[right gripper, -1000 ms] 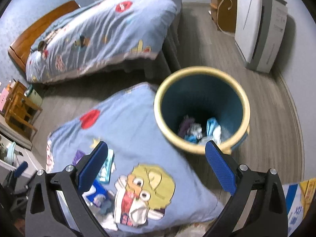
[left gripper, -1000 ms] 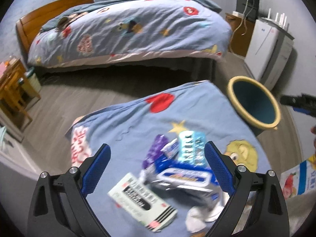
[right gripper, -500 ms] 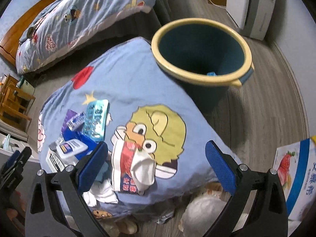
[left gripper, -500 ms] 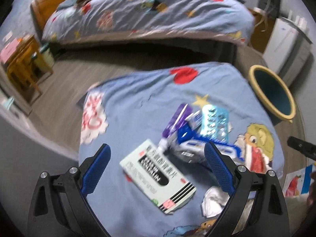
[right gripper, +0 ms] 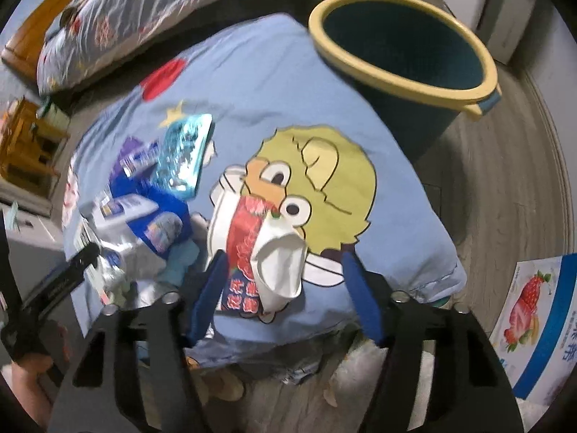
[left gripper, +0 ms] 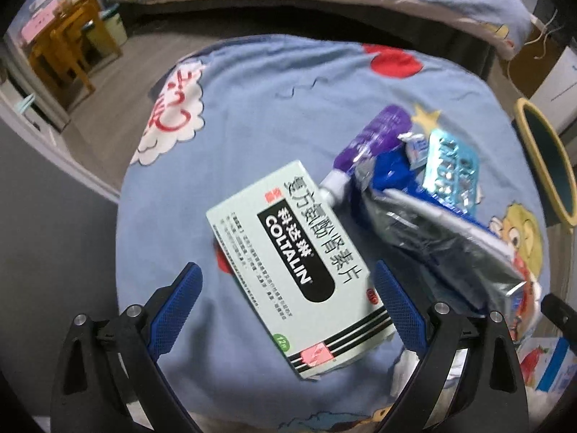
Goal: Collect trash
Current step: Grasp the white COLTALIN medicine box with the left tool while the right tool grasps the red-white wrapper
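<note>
Left wrist view: the left gripper hangs over the blue cartoon-print cloth, jaws wide apart, straddling the near end of a pale green medicine box without touching it. Just right of the box lie a purple tube, a crumpled silver-and-blue wrapper and a teal blister pack. Over on the right wrist view, the right gripper has its jaws spread too, holding nothing, either side of a crumpled white-and-red wrapper near the cloth's near edge. Beyond the far right corner stands the yellow-rimmed bin.
</note>
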